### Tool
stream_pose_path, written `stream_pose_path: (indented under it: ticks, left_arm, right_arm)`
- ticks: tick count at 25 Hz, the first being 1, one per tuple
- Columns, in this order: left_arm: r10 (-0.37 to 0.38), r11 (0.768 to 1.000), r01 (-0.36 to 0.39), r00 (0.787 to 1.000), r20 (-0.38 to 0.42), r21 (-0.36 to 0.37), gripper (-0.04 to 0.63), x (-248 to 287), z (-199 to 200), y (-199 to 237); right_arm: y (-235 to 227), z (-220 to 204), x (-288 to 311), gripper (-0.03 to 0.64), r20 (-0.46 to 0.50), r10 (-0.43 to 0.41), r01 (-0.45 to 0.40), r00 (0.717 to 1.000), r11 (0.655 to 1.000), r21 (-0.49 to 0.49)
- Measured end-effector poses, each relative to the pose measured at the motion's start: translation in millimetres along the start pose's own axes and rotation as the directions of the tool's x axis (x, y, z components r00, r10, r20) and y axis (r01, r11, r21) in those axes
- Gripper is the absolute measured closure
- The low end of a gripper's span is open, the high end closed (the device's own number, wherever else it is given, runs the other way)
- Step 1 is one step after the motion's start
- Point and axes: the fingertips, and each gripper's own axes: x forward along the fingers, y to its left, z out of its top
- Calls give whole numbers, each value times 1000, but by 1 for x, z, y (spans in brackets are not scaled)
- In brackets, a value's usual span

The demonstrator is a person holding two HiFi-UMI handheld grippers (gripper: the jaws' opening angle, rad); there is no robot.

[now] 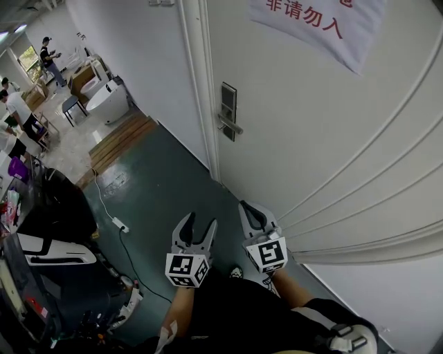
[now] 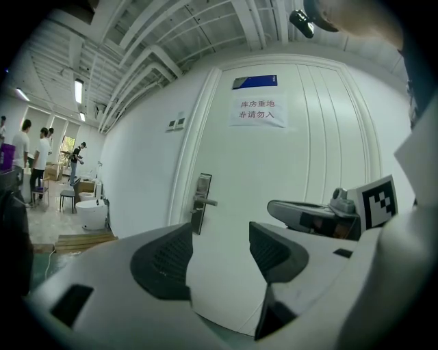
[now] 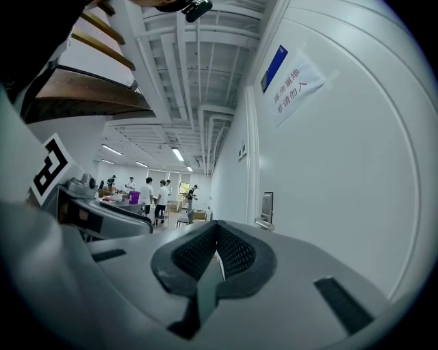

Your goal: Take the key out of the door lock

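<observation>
Key: not made out in any view, too small to tell. If present it sits in the door lock.
Door lock: dark upright plate w/ lever handle, at door's left edge. Head view: approx 12 o'clock from both grippers, well apart. Also seen in left gripper view and right gripper view.
Door: white, closed. Paper sign w/ red print at 1 o'clock, above lock.
Left gripper: jaws wide apart, nothing between them, only door behind. Held low, pointing toward 12.
Right gripper: just beside left one, at its 3 o'clock. Jaws pressed together, nothing seen gripped.
Floor: dark green. White cable at 9 o'clock of grippers.
People: far off, 10 o'clock, not involved.
Progress: judged not begun. Neither gripper near lock, no contact.
Left to do: close in on lock, locate key, open right jaws or use left, pinch key head, turn if needed, pull straight out.
</observation>
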Motion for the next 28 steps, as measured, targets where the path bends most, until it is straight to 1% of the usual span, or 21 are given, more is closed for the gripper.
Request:
stream_pose_path:
  ticks: [3,6,11,17,21,28]
  left_arm:
    - [-5,1000,5,1000,8,-1,351,17,5,13]
    - [-23,1000,23,1000,15,-14,351,39,7,28]
    - [-86,993,87,996,9,-75,351,81,10,60]
    - [-139,984,140,990,18,-108,351,126,31,104]
    - [-192,974,190,981,-5,-128,351,152,37,126]
    - [-277,949,267,960,-40,-167,351,188,39,151]
  right_arm:
    - [-8,-4,18,607,0,-7,7,1000,1000,5]
    - [-17,-8,41,607,-4,-19,18,1000,1000,-10]
    - [-27,-15,83,607,-32,-51,51,998,999,-21]
    - [-45,-9,139,607,-47,-115,113,992,993,-35]
    - [-53,-7,168,607,-64,-167,165,984,986,-31]
    - [-59,-16,205,607,-117,-222,220,968,975,-32]
